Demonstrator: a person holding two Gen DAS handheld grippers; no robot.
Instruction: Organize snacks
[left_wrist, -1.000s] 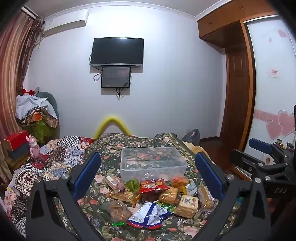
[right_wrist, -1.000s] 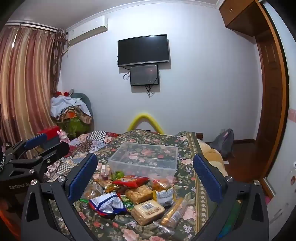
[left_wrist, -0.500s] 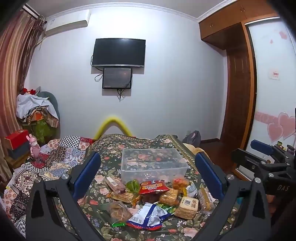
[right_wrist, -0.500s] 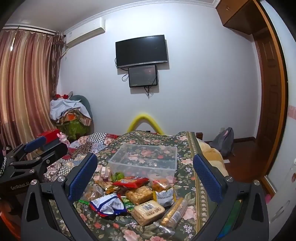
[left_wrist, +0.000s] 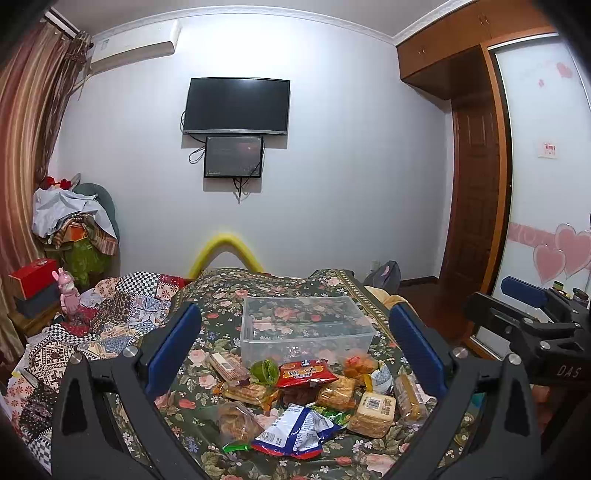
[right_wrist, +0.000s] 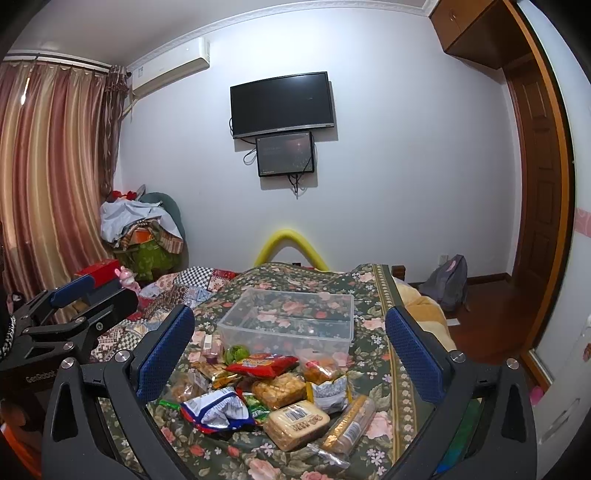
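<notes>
A clear plastic bin (left_wrist: 306, 325) (right_wrist: 291, 317) stands empty on the floral bedspread (left_wrist: 221, 291). In front of it lies a pile of snack packs: a red chip bag (left_wrist: 304, 373) (right_wrist: 262, 363), a blue-white bag (left_wrist: 295, 430) (right_wrist: 218, 408), a square cracker pack (left_wrist: 371, 411) (right_wrist: 295, 422) and several more. My left gripper (left_wrist: 295, 354) is open and empty, held above the pile's near side. My right gripper (right_wrist: 290, 350) is open and empty, also above the pile. Each gripper shows in the other's view, the right (left_wrist: 532, 317) and the left (right_wrist: 74, 306).
A patchwork quilt (left_wrist: 110, 310) covers the bed's left part. A yellow foam arch (left_wrist: 225, 251) stands behind the bed. A cluttered chair (right_wrist: 144, 232) and red box (left_wrist: 33, 271) are at left, a backpack (right_wrist: 447, 280) and wardrobe door (left_wrist: 476, 206) at right.
Both views have shifted only slightly. The snacks and the bin lie as before, and both grippers stay open.
</notes>
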